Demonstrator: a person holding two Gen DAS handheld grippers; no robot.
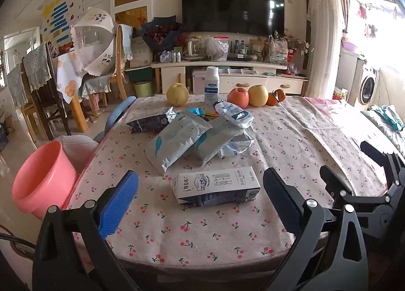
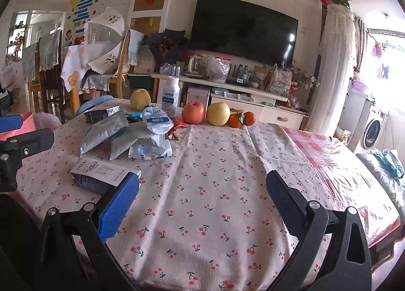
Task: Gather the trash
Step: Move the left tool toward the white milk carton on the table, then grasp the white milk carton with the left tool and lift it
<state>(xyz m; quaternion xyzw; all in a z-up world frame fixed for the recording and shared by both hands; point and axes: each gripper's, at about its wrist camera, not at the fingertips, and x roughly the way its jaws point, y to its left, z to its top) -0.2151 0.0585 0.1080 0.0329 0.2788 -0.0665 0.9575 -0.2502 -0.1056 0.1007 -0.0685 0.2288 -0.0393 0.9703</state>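
— Both sets of jaws are spread wide and hold nothing; the left gripper (image 1: 200,197) hangs low at the near edge with the milk carton (image 1: 217,187) lying flat between its fingers, and the right gripper (image 2: 202,199) is over bare cloth.

— Where's the rest of the trash?

— Foil pouches (image 1: 177,141) and a crumpled bottle (image 1: 234,112) heaped mid-table; the pink bin (image 1: 43,182) sits off the left edge.

— What could go wrong?

— I'd guess the carton skids on the cherry-print tablecloth (image 1: 291,139) if only one finger touches it. Reaching further risks nudging the apple (image 1: 238,97) or upright white bottle (image 1: 211,85) at the far edge, which aren't trash.
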